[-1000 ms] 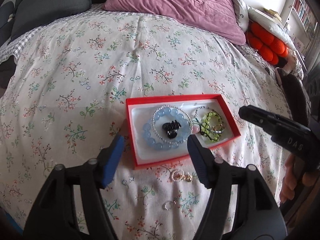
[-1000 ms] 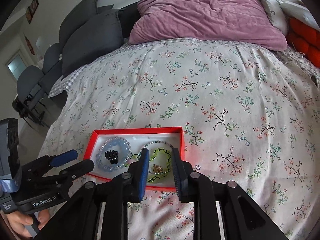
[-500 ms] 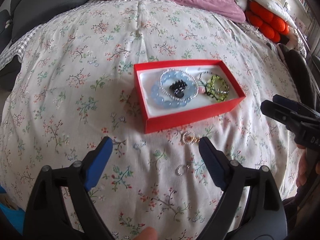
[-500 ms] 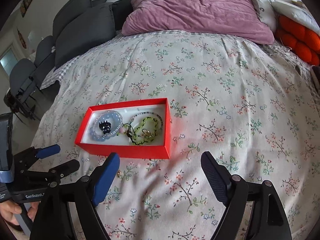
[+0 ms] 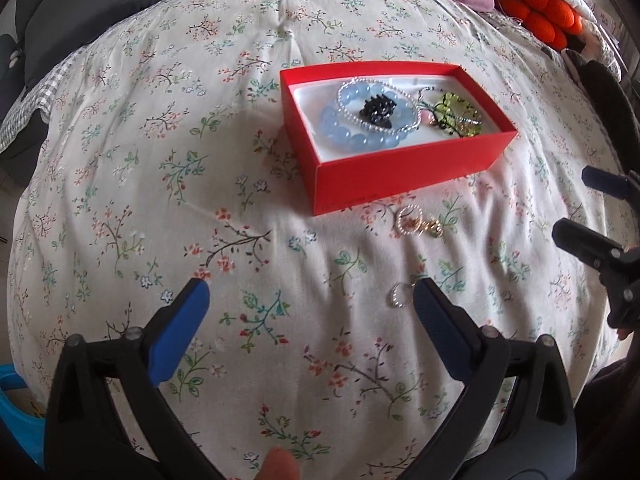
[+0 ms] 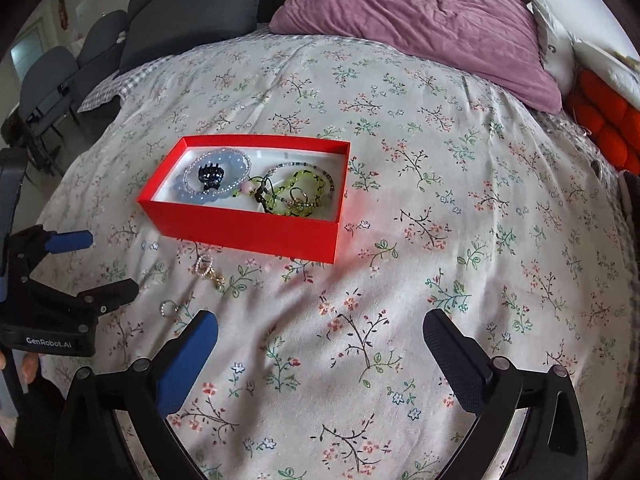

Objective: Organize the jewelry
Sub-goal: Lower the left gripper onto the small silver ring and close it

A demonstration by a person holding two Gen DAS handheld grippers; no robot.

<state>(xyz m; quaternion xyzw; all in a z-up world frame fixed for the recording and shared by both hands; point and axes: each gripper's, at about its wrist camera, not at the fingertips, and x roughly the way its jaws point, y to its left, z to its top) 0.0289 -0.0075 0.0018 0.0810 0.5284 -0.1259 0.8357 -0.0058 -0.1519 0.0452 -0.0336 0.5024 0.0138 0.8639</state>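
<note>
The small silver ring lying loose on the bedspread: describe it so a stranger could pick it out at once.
Start at the red box on the floral bedspread. Two loose pieces lie on the fabric in front of its near wall; the small silver ring is the one farther from the box. Unlike the pearl-and-gold piece nearer the box, it is a single plain loop.

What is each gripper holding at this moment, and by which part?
Nothing is held. The left gripper and right gripper are both empty, their jaws opening over the bedspread.
</note>
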